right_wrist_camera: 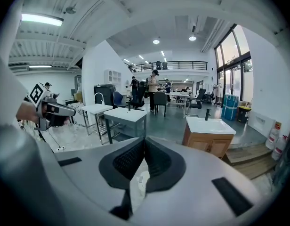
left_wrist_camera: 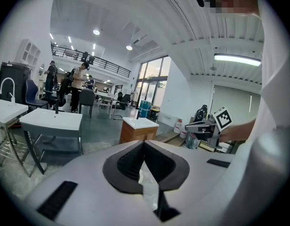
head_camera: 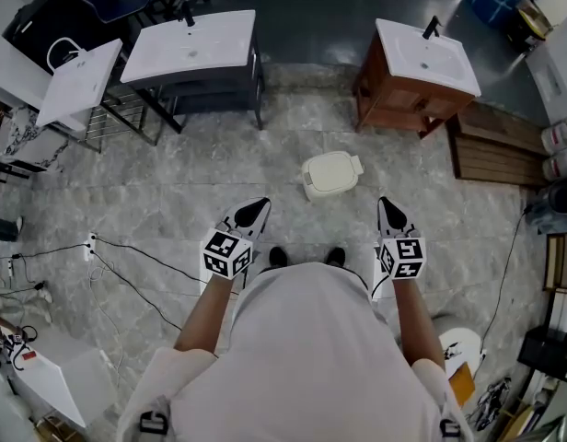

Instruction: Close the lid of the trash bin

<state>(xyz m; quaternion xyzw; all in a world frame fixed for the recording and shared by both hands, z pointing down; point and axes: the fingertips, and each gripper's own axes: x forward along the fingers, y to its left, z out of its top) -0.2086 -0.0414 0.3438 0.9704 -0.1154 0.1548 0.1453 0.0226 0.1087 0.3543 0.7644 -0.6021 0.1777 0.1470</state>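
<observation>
A small cream trash bin [head_camera: 330, 174] stands on the stone floor ahead of the person's feet, its lid lying flat on top. My left gripper [head_camera: 257, 209] is held in the air to the near left of the bin, apart from it, jaws shut with nothing between them. My right gripper [head_camera: 388, 210] hovers to the near right of the bin, also shut and empty. In the left gripper view the dark pads [left_wrist_camera: 131, 161] meet at their tips. The right gripper view shows its pads [right_wrist_camera: 128, 160] pressed together the same way. Both point level across the room.
A wooden sink cabinet [head_camera: 414, 76] stands beyond the bin to the right, and a white sink table [head_camera: 193, 49] to the left. Wooden pallets [head_camera: 495, 145] lie at the right. A black cable [head_camera: 127, 265] runs over the floor at the left. People stand far back [left_wrist_camera: 79, 81].
</observation>
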